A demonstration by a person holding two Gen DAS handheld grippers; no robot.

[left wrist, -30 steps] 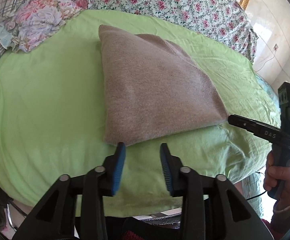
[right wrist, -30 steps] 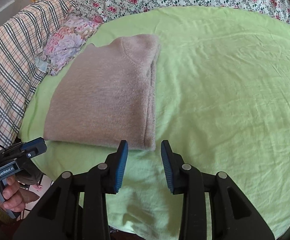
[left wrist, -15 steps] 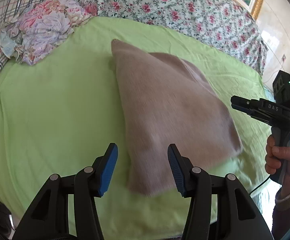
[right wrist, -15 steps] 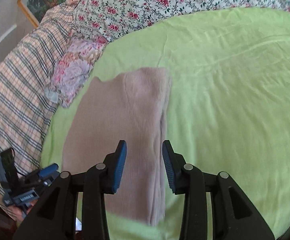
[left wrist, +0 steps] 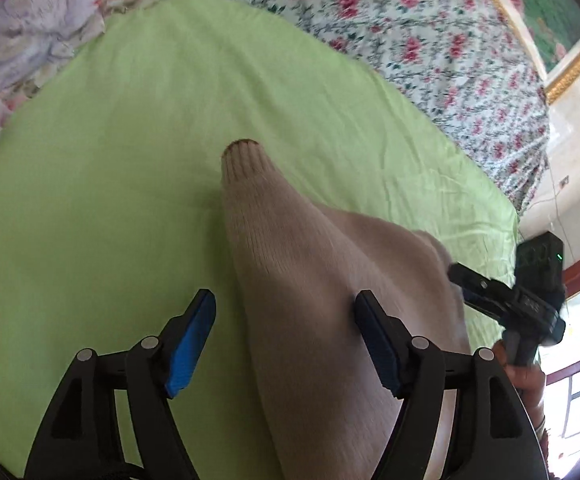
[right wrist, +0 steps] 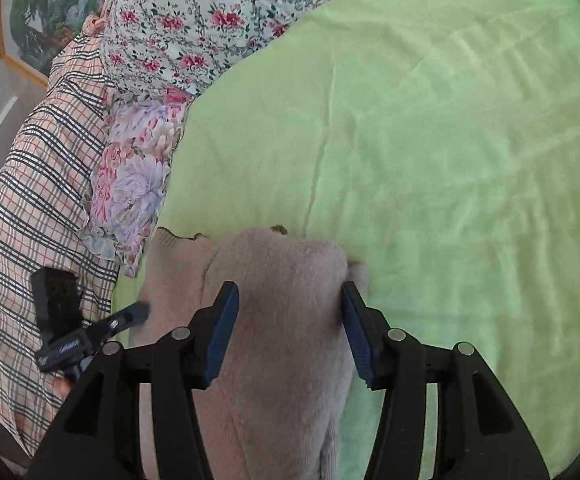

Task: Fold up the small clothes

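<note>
Sweater (left wrist: 310, 280): beige knit, folded into a thick pad, lying on green sheet (left wrist: 110, 200) of bed, near its front edge. Ribbed edge visible at far tip in left wrist view; fleecy nap on top face in right wrist view (right wrist: 282, 292).

Left gripper (left wrist: 286, 340): fingers spread wide, straddling the sweater's near end, one blue pad over sheet, other against or just above the knit. Nothing clamped. Right gripper (right wrist: 290, 332): fingers likewise wide, set over the top of the fold with knit between them, not pinched. Contact with fabric not resolvable in either view.

Handling judgement:
- Soft, limp, no stiffness; sags wherever unsupported.
- Light to moderate weight for a knit; bulky in several layers.
- Fuzzy surface, good friction on rubbery pads, slip unlikely.
- Not fragile, though knit stretches if dragged by one point.
- Layers free to slide over each other; stack likely to splay if lifted by top layer only.

Grasp point judgement: pinch through all layers at a folded edge or corner, one gripper per corner, fingers kept wide enough to admit full thickness. Ribbed hem firmer, better purchase than the open body.

Floral pillow (right wrist: 130, 184) and plaid blanket (right wrist: 30, 200) at left, clear of work area.
</note>
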